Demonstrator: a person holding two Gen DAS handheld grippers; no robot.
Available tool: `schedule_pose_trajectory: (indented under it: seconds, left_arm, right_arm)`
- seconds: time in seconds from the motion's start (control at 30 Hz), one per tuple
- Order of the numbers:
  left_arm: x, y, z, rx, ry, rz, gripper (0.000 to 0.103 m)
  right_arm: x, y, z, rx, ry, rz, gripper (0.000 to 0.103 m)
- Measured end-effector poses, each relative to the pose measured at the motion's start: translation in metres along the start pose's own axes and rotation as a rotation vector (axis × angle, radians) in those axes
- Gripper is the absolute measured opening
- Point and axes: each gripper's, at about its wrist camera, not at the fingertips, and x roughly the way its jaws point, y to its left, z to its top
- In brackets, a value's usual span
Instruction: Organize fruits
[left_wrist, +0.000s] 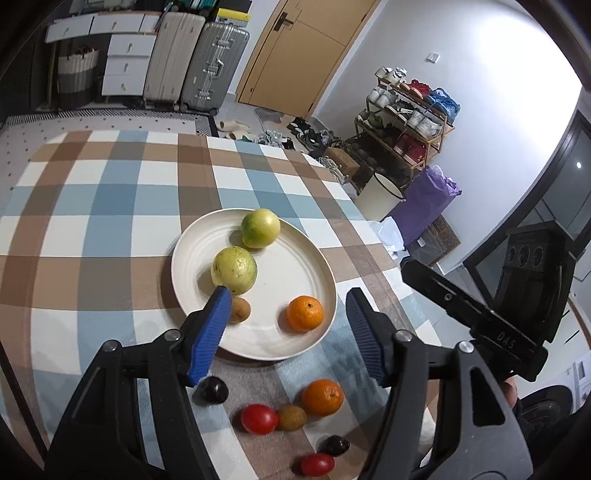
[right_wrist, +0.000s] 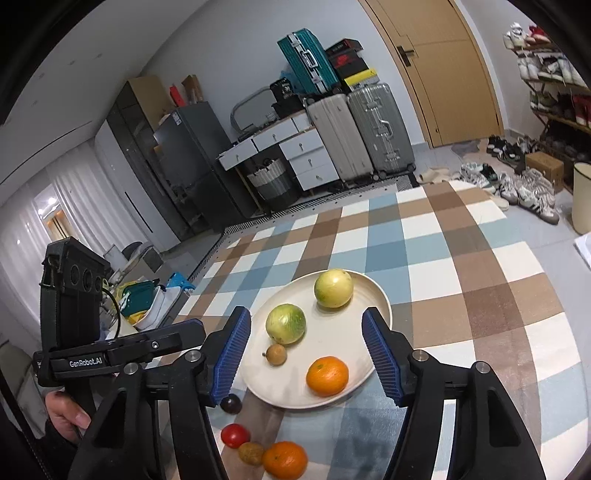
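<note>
Both of my hand-held grippers hang above the near edge of the plate (left_wrist: 192, 258) with nothing in them. The left hand-held gripper (left_wrist: 288, 328) has its blue pads spread, and the right hand-held gripper (right_wrist: 314, 350) is just as released; no fruit sits between either pair of pads.

On the plate I count two pale green round fruits (left_wrist: 233, 268), one orange (left_wrist: 305, 313) and one small brown fruit (left_wrist: 239, 311). Still loose on the checked tabletop (left_wrist: 110, 206), just in front of the plate, lie a second orange (left_wrist: 322, 397), a red tomato (left_wrist: 259, 418), another brown fruit (left_wrist: 291, 417) touching it, a dark plum-like fruit (left_wrist: 211, 390), and nearer me a second tomato (left_wrist: 317, 464) and second dark fruit (left_wrist: 334, 445).

I judge the next pick is one of these loose pieces. To do it well, I would take the orange first, since it stands slightly apart. The tomato and brown fruit are pressed together, so I would come down with the pads straddling only one. Close gently; the tomato looks soft and could roll or bruise.
</note>
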Motion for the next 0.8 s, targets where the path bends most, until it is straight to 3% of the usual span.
schedule_pose_trajectory:
  seconds: [0.07, 0.17, 0.37, 0.53, 0.73, 0.8]
  left_arm:
    - [-0.010, -0.005, -0.006, 0.015, -0.010, 0.019, 0.065]
    - [-0.024, -0.010, -0.014, 0.019, -0.028, 0.046, 0.080]
    - [-0.044, -0.012, -0.030, 0.006, -0.061, 0.088, 0.085]
    - [-0.054, -0.015, -0.048, 0.008, -0.075, 0.156, 0.087]
    - [-0.059, -0.022, -0.068, 0.043, -0.083, 0.184, 0.091]
    - [-0.062, -0.026, -0.074, 0.061, -0.093, 0.189, 0.100]
  right_arm:
    - [-0.007, 0.004, -0.002, -0.006, -0.012, 0.001, 0.070]
    - [-0.017, 0.011, -0.006, -0.016, -0.035, -0.002, 0.078]
    - [-0.034, 0.023, -0.018, -0.052, -0.073, -0.013, 0.093]
    - [-0.045, 0.030, -0.029, -0.079, -0.091, -0.028, 0.098]
    - [-0.053, 0.036, -0.044, -0.119, -0.102, -0.037, 0.102]
    - [-0.055, 0.038, -0.048, -0.131, -0.096, -0.038, 0.102]
